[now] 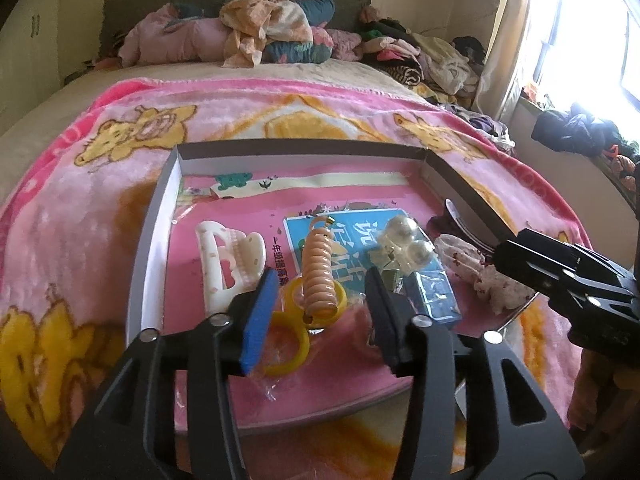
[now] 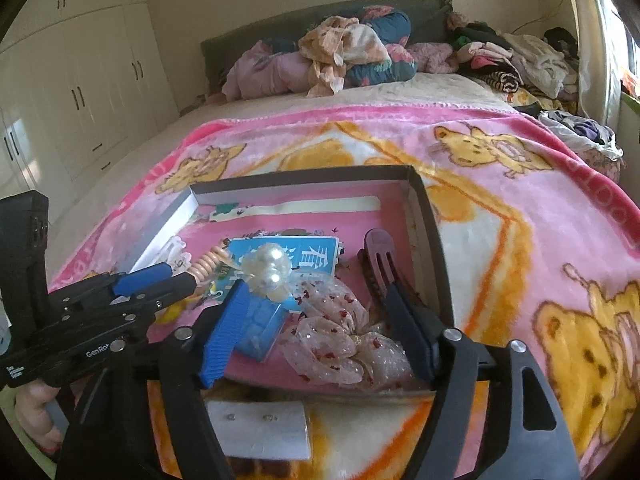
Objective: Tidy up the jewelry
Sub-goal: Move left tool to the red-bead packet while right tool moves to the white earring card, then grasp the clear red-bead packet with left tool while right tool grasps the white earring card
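Hovering open, two hand-held grippers, left hand-held gripper (image 1: pixel 320 296) and right hand-held gripper (image 2: pixel 316 320), flank a shallow cardboard box (image 1: pixel 160 200) holding one white claw clip (image 1: pixel 224 264), one coiled orange hair tie (image 1: pixel 318 268), two yellow plastic rings (image 1: pixel 288 344).

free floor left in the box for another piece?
Yes: the far strip of the box floor, between the back wall and the blue card. A smaller patch beyond the white hair claw by the left wall. The near half is crowded: yellow rings, coil tie, pearl clip, scrunchie.

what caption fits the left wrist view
Open left gripper fingers over a coiled hair tie and yellow rings in a tray.
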Action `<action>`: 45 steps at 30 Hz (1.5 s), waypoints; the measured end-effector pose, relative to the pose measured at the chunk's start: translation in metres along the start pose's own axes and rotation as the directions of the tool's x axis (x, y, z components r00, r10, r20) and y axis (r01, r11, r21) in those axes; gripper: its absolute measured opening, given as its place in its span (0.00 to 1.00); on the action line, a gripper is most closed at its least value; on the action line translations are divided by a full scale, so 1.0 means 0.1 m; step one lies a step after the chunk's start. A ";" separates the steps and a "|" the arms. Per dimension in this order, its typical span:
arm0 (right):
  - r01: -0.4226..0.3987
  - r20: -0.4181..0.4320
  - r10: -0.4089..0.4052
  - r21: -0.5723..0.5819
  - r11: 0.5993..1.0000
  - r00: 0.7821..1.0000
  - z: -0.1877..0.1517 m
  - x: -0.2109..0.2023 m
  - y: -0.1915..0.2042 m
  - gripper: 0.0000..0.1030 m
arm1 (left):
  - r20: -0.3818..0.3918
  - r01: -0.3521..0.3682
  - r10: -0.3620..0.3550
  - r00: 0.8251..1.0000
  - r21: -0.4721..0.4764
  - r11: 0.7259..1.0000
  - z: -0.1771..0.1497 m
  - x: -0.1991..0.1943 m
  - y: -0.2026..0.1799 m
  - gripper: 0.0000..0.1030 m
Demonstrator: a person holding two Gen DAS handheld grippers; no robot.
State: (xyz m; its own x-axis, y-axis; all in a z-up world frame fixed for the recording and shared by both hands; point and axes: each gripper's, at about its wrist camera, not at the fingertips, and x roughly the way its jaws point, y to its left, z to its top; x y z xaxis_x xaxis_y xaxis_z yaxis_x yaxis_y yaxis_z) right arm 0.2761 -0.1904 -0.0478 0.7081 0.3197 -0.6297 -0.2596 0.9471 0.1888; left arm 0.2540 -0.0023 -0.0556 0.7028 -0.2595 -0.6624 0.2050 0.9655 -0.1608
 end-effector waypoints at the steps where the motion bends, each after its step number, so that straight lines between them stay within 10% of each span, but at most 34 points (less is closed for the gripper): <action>1: 0.001 0.004 -0.001 -0.002 1.000 1.000 -0.01 -0.04 0.00 0.70 | 0.006 -0.001 0.001 1.000 -0.001 1.000 0.00 -0.03 0.00 0.43; 14: 0.014 0.037 -0.013 -0.010 1.000 0.999 -0.17 -0.34 -0.05 0.77 | 0.084 -0.017 0.017 0.996 0.001 1.000 -0.07 -0.41 -0.05 0.83; 27: -0.016 0.013 0.016 -0.061 0.998 1.000 -0.47 -0.45 0.06 0.78 | 0.111 -0.054 0.055 0.992 -0.014 0.998 -0.32 -0.74 0.00 0.89; 45: -0.098 -0.112 0.088 -0.082 0.992 0.990 -0.72 -0.14 0.25 0.80 | -0.048 -0.101 0.101 0.994 0.019 0.995 -0.87 -0.76 0.09 0.89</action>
State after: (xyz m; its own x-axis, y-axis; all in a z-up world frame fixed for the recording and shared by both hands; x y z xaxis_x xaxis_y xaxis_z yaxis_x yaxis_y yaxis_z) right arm 0.2118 -0.1732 -0.0886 0.6042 0.3968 -0.6911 -0.3808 0.9055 0.1869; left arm 0.1428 0.0282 -0.0702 0.6867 -0.1589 -0.7093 0.1459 0.9861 -0.0796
